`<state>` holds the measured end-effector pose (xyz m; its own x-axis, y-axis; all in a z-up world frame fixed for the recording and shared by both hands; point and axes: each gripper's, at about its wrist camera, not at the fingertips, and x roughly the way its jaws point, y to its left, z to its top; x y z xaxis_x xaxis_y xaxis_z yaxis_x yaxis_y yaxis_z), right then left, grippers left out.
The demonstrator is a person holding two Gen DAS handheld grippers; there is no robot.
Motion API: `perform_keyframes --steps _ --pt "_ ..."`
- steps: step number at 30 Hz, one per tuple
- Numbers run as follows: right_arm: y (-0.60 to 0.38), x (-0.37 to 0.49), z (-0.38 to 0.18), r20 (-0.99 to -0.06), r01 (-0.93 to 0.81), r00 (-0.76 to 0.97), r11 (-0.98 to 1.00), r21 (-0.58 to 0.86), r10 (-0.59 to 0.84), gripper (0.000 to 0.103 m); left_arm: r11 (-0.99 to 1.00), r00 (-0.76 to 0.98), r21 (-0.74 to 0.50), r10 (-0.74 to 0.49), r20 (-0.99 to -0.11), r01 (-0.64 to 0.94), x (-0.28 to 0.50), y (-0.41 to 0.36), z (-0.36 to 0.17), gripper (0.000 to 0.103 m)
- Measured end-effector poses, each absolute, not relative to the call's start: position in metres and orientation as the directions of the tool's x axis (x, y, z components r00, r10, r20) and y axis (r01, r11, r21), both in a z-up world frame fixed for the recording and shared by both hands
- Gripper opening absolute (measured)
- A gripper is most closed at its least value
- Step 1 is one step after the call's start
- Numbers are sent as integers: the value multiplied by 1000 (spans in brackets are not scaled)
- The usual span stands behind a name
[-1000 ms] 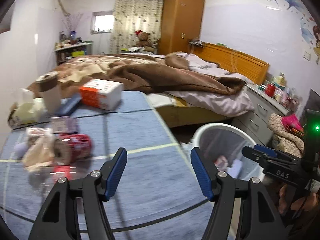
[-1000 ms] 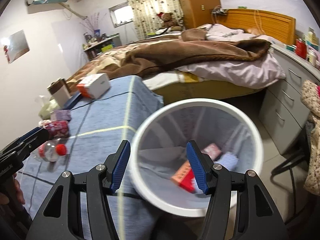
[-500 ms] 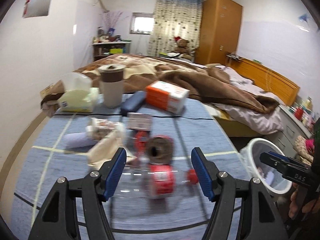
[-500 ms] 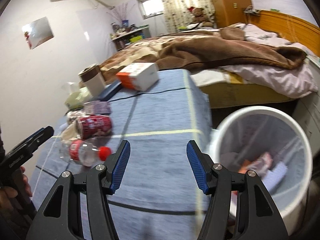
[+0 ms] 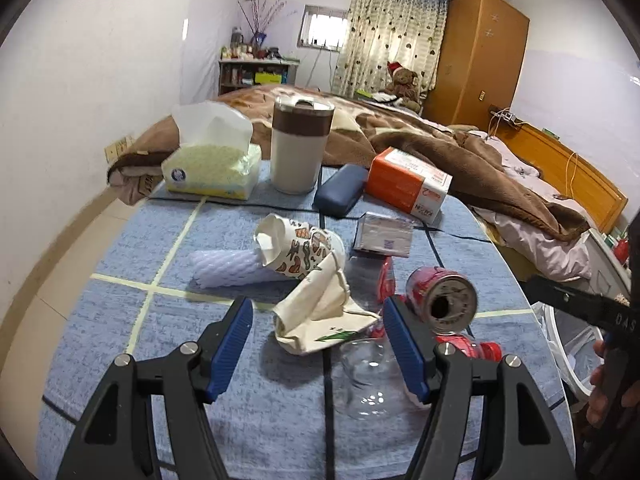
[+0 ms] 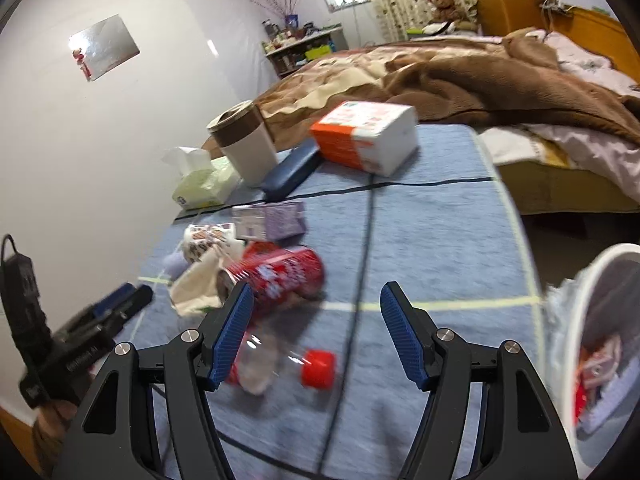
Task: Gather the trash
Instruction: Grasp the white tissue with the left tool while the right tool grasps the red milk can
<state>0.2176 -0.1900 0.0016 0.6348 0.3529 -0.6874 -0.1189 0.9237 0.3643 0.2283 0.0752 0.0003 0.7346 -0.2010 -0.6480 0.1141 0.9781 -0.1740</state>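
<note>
Partly done, by the look: some trash already in bin (image 6: pixel 592 360) at right, off table edge. Left on table (image 5: pixel 132 336): crumpled paper (image 5: pixel 320 316), cup (image 5: pixel 298 250), can (image 6: pixel 280 276), bottle (image 6: pixel 276 364), near-centre. Left gripper (image 5: pixel 318 346) jaws wide, empty, over paper; right gripper (image 6: pixel 316 334) just opened wider, empty.

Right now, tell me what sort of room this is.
A lived-in bedroom, most likely. A bed with a rumpled brown blanket fills the background, a wooden wardrobe stands in the corner, and a teddy bear sits by the curtains.
</note>
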Motion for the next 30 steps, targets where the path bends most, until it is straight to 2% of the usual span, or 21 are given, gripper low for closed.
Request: perform_keyframes --steps 5,10,22,30 --pt "-166 244 -6 -716 -118 586 913 390 381 68 975 693 -167 -221 -687 145 249 80 -14 70" --pt "-150 268 -17 -746 -96 522 898 429 413 68 961 646 -227 -276 -711 160 267 86 -28 70" --pt "-132 251 -29 -846 -150 456 961 232 276 72 957 570 -209 -289 -769 203 276 81 -52 70" --pt "-137 248 -43 -862 -154 403 951 268 308 73 961 546 -199 -274 -792 193 280 80 -59 70"
